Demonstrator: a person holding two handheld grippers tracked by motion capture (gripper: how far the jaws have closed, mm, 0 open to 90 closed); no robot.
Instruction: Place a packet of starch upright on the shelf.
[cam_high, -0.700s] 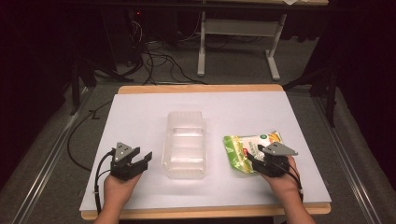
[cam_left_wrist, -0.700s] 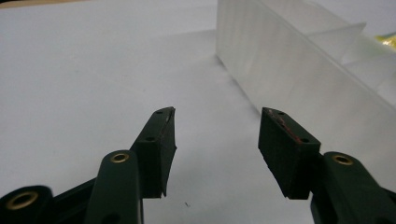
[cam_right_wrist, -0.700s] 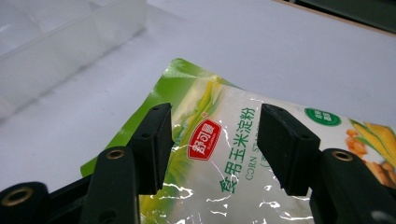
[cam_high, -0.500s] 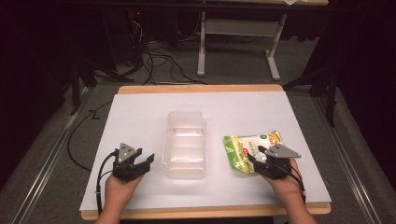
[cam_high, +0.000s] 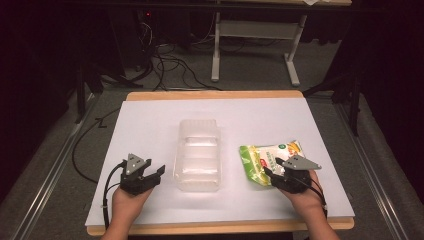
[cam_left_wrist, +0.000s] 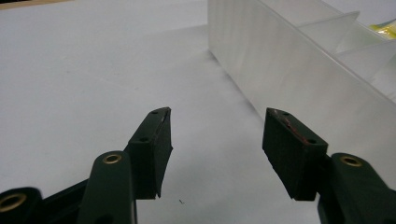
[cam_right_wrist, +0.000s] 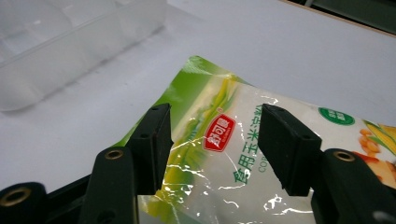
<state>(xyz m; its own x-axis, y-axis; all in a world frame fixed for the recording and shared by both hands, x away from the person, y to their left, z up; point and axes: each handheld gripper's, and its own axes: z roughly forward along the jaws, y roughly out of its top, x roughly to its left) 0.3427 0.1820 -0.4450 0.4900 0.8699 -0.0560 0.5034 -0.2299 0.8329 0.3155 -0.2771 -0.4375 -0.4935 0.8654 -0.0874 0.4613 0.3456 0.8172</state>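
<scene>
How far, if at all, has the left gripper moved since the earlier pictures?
Yes: the left gripper has shifted slightly right, closer to the clear bin.

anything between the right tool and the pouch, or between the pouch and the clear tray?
Nothing visible. The right tool hangs open directly over the green pouch, jaws apart, not pressing it. Between the pouch and the clear tray lies only bare white tabletop.

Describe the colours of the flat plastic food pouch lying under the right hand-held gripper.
The glossy plastic food pouch is green and white with a red logo and yellow corn picture; the right gripper view shows it best.
</scene>
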